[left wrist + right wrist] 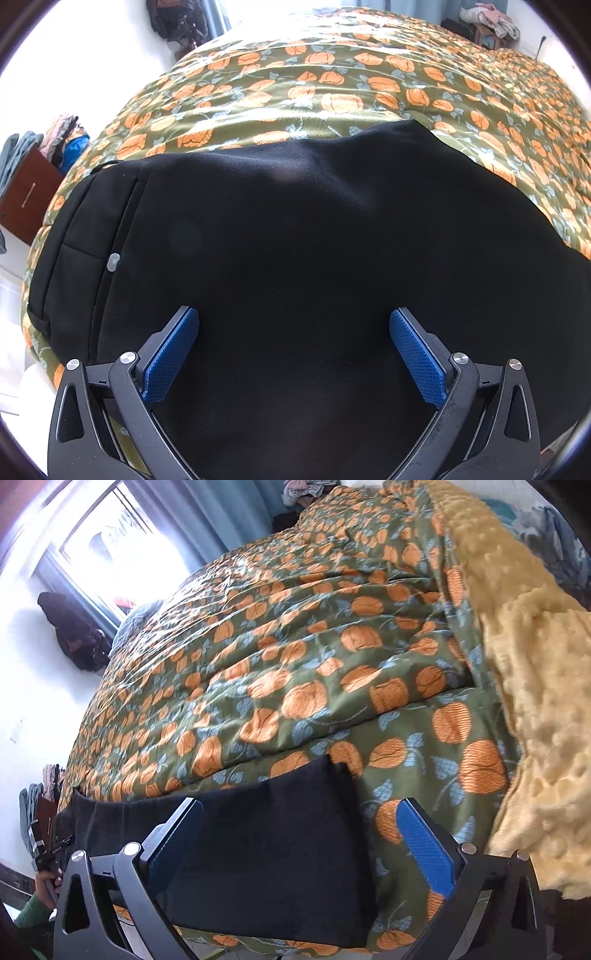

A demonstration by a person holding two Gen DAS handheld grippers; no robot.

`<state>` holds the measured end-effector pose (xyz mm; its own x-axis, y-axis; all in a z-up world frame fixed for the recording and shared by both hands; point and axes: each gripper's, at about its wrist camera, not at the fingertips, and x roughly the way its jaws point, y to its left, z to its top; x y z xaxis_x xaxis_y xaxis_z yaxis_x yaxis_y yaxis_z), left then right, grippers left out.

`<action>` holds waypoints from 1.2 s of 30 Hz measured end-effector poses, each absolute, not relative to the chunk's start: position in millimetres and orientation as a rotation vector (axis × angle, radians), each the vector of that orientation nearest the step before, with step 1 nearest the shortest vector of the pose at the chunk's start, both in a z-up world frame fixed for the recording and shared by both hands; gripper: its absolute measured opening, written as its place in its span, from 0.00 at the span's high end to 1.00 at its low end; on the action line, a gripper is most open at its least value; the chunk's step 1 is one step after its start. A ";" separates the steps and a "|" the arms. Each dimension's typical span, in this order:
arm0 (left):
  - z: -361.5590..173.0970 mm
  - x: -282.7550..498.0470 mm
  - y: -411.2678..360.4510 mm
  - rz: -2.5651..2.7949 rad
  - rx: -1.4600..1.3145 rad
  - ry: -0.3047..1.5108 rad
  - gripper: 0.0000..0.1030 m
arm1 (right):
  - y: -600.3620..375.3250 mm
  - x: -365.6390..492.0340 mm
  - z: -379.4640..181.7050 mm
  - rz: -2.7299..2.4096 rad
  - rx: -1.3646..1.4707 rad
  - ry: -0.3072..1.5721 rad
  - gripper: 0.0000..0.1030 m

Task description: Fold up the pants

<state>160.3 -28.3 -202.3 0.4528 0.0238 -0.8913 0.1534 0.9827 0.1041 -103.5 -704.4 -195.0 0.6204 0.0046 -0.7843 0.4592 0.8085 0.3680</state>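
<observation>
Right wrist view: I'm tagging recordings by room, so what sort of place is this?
Most likely a bedroom. A wide bed under a pumpkin-print quilt fills the view, a curtained window stands behind it, and black pants lie on its near edge with a yellow blanket beside.

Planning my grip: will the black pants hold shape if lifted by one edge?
Probably not: the pants follow the quilt's bumps, so likely floppy. Matte fabric suggests little slipping. Both tongs, left and right, hang open.

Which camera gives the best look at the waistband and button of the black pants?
The left wrist view. There the black fabric pants fill the frame, with the waistband and small grey button at left. The right wrist view shows only a plain folded end of the pants on the pumpkin-print quilt.
</observation>
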 end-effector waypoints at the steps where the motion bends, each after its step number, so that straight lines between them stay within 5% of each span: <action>1: -202.2 160.3 -28.2 -0.080 0.179 1.099 0.00 | -702.9 -102.3 -196.9 -0.278 0.586 0.878 0.00; 15: -202.3 160.3 -28.4 -0.079 0.179 1.099 0.00 | -719.3 -115.0 -195.0 -0.275 0.664 0.839 0.00; 21: -203.0 160.1 -28.3 -0.077 0.179 1.096 0.00 | -756.2 -128.8 -206.5 -0.180 0.941 0.712 0.03; 36: -203.0 161.2 -28.2 -0.075 0.179 1.102 0.00 | -736.6 -97.7 -247.3 -0.103 0.868 0.903 0.16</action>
<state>161.2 -28.2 -203.0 0.4509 0.0287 -0.8921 0.1491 0.9830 0.1070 -97.7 -736.6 -247.3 0.6383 0.2650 -0.7227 0.4212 0.6656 0.6161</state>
